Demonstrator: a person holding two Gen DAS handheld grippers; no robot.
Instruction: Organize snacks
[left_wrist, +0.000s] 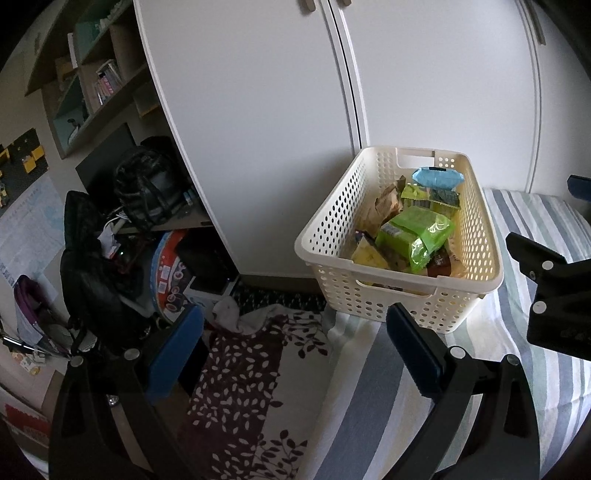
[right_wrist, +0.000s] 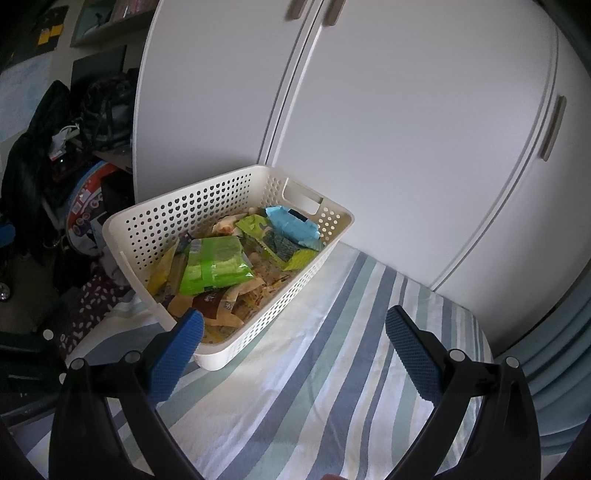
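I see the white perforated basket (right_wrist: 236, 206) on the striped bed (right_wrist: 332, 350), at my right gripper's (right_wrist: 293, 347) eleven o'clock, holding a green packet (right_wrist: 216, 266), a blue packet (right_wrist: 291, 225) and other snack wrappers. Both grippers, left (left_wrist: 295, 358) too, hang spread apart and empty.

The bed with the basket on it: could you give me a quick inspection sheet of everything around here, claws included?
Surface: striped bedsheet, bare beside the basket.
Job's things: white perforated basket on the sheet, holding snack packs: green bag, light blue pack, brown and yellow packets.
Clutter: leaf-print blanket, black bags.
Grippers: left claw open, empty; right claw open, empty.
Cables: white cord among the bags.
Surroundings: white wardrobe doors, wall shelves.
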